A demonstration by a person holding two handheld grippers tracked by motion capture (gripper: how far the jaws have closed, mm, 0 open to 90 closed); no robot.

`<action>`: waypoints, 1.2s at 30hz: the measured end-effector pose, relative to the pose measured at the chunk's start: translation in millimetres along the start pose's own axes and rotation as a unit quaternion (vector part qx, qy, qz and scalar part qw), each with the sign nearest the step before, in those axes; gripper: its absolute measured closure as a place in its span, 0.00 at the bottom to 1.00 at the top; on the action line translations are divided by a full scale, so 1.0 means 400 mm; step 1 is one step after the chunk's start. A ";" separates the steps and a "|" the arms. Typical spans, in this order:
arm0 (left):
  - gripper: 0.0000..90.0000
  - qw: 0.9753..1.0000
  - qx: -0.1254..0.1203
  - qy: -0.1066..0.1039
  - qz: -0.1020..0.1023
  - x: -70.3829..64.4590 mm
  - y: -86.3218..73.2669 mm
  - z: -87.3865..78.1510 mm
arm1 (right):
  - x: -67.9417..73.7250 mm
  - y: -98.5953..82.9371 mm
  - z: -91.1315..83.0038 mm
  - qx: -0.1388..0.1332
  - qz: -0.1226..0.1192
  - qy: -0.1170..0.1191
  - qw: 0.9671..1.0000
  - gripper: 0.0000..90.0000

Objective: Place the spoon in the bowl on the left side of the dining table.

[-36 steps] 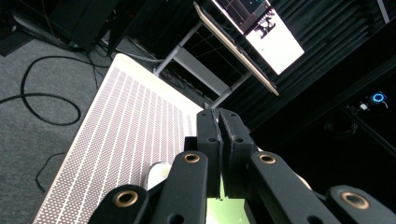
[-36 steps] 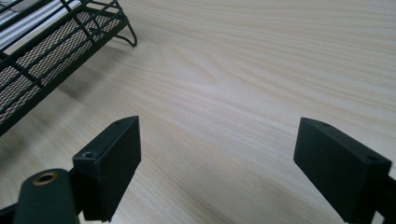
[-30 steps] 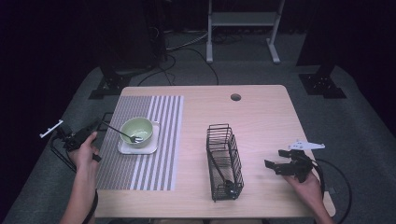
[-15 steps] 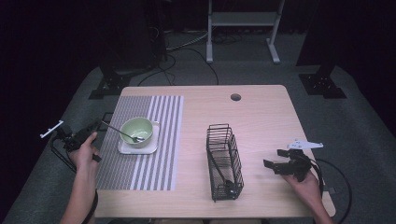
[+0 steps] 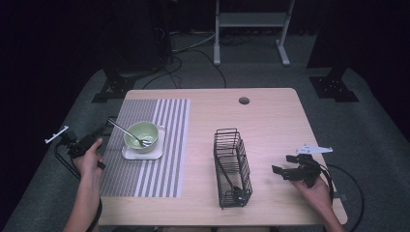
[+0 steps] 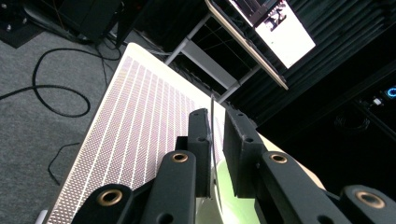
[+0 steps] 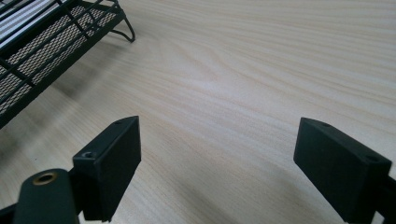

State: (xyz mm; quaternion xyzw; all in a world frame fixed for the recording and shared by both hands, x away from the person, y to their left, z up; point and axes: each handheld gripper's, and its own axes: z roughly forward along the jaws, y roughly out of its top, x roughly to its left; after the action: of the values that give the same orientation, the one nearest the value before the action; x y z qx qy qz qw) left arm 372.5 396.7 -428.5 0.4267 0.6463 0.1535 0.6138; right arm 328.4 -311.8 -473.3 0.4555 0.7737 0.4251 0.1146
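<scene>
The left gripper (image 5: 99, 137) sat at the left edge of the table (image 5: 270, 121), its jaws nearly closed around the thin handle of a spoon (image 5: 129, 134). In the left gripper view the handle (image 6: 212, 140) ran up between the two pads with a slight gap on the right side, so the hold looked light rather than firm. The spoon's bowl end rested inside a green bowl (image 5: 141, 135), which stood on a white square plate (image 5: 140, 153) on the striped mat (image 5: 145, 145).

The right gripper (image 5: 288, 166) hovered low over bare wood near the right edge, jaws spread wide and holding nothing. A black wire basket (image 5: 233, 166) stood just left of it, with one dark utensil (image 5: 227, 176) already lying inside.

The step in hand appeared to be lifting the spoon out of the bowl, probably to join the utensil in the basket. To do it well, the jaws should close fully on the handle before any lift, since a thin metal handle can pivot or slip. Raising it along its own tilt would keep the spoon from catching the rim and dragging the bowl off the plate.
</scene>
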 end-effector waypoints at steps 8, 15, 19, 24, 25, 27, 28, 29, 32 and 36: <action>0.81 1.000 0.006 -0.005 0.020 -0.016 -0.005 -0.010 | 0.001 0.001 0.000 0.001 -0.002 -0.003 1.000 0.15; 0.73 0.999 0.012 -0.007 0.038 -0.027 -0.013 -0.018 | 0.009 0.004 -0.008 -0.002 -0.006 -0.009 1.000 0.15; 0.67 0.999 0.021 -0.007 0.046 -0.030 -0.020 -0.023 | 0.013 0.005 -0.013 -0.006 -0.007 -0.010 1.000 0.15; 0.62 0.998 0.032 -0.010 0.052 -0.028 -0.031 -0.030 | 0.015 0.005 -0.018 -0.007 -0.010 -0.012 1.000 0.15; 0.60 0.998 0.033 -0.011 0.053 -0.028 -0.032 -0.030 | 0.015 0.004 -0.019 -0.008 -0.011 -0.013 1.000 0.15; 0.58 0.998 0.037 -0.015 0.055 -0.030 -0.036 -0.032 | 0.014 0.003 -0.021 -0.009 -0.009 -0.013 1.000 0.15; 0.56 0.997 0.040 -0.018 0.059 -0.032 -0.040 -0.033 | 0.012 0.003 -0.022 -0.009 -0.008 -0.014 1.000 0.15; 0.56 0.997 0.040 -0.018 0.059 -0.032 -0.040 -0.033 | 0.012 0.003 -0.022 -0.009 -0.008 -0.014 1.000 0.15; 0.53 0.997 0.045 -0.022 0.060 -0.036 -0.045 -0.034 | 0.011 0.004 -0.024 -0.010 -0.007 -0.014 1.000 0.15; 0.50 0.996 0.056 -0.025 0.058 -0.037 -0.053 -0.036 | 0.013 0.004 -0.024 -0.010 -0.009 -0.014 1.000 0.15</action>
State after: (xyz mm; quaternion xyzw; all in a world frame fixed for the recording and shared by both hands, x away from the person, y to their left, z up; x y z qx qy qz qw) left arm 349.6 377.9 -431.0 0.5009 0.6125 0.1422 0.5947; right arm 321.0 -312.5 -465.3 0.4533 0.7721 0.4248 0.1339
